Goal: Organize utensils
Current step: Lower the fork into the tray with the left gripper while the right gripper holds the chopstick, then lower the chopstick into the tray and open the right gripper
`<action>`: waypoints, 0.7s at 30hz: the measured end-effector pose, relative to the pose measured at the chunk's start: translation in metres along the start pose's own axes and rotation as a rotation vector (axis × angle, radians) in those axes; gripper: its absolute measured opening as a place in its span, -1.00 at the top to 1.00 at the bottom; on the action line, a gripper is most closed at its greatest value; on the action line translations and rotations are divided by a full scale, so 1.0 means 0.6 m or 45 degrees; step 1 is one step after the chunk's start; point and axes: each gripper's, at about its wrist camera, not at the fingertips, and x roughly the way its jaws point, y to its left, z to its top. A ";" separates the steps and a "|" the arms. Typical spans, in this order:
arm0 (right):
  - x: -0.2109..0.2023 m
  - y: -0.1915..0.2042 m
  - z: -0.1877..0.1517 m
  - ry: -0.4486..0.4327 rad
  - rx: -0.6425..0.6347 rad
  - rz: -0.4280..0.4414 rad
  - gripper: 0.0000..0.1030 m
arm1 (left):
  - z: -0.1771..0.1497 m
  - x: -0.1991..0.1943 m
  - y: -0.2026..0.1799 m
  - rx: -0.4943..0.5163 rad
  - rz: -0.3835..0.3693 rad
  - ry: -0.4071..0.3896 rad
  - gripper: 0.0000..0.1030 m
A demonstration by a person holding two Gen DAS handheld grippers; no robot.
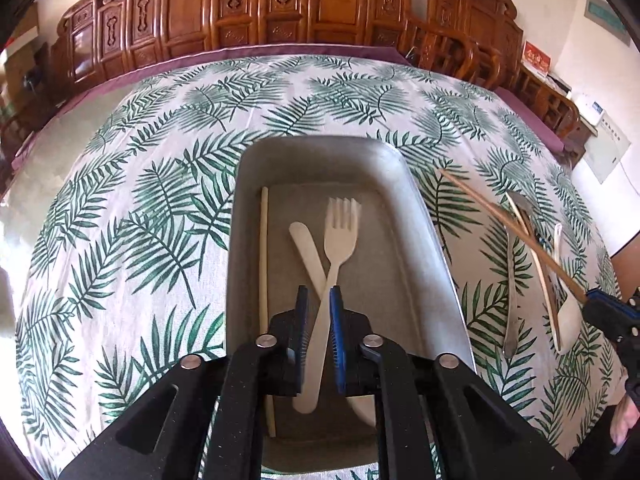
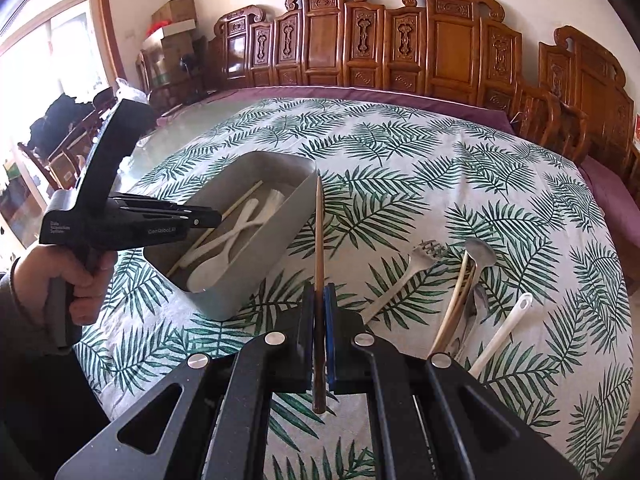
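A grey tray sits on the leaf-print cloth and holds a cream fork, a cream knife and a pale chopstick. My left gripper hangs over the tray, its fingers narrowly apart around the fork's handle, not clearly pinching it. My right gripper is shut on a dark brown chopstick, held above the cloth just right of the tray. The chopstick also shows in the left wrist view.
Loose utensils lie on the cloth to the right: a cream fork, a metal spoon, a pale chopstick and a white spoon. Carved wooden chairs line the table's far edge.
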 end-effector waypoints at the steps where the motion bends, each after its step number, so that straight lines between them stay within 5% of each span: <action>1: 0.002 0.004 0.003 0.002 -0.002 0.000 0.88 | 0.001 -0.006 0.003 -0.002 -0.002 -0.013 0.66; 5: 0.010 0.027 0.016 0.005 -0.008 0.019 0.88 | 0.007 -0.027 0.015 -0.006 -0.007 -0.059 0.51; 18: 0.067 0.097 0.061 0.037 -0.011 0.080 0.88 | 0.017 -0.077 0.074 -0.029 0.059 -0.172 -0.55; 21: 0.087 0.109 0.070 0.054 -0.013 0.079 0.88 | 0.021 -0.081 0.090 -0.047 0.095 -0.192 -0.67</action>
